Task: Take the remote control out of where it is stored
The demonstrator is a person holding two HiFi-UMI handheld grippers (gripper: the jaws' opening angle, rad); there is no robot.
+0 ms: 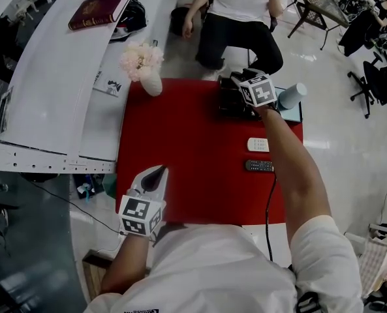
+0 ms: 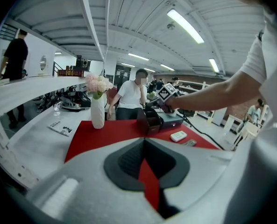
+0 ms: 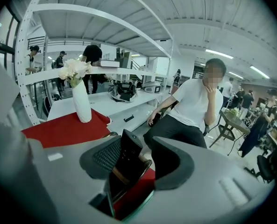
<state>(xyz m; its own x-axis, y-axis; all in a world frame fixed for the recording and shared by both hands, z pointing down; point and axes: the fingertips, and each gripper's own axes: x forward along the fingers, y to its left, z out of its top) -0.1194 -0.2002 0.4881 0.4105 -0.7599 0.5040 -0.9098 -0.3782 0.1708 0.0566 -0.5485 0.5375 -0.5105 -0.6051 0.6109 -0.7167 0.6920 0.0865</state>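
Observation:
A black remote control stands upright in a dark storage holder at the far right of the red mat. My right gripper is open around the remote's top; the remote stands near the left pad, with a clear gap to the right pad. In the head view the right gripper reaches over the holder. Two more remotes lie on the mat, a white one and a dark one. My left gripper hovers shut and empty at the mat's near edge.
A white vase of pale flowers stands at the mat's far left corner. A grey cup sits beside the holder. A person in a white shirt sits beyond the table. A black cable runs off the near edge.

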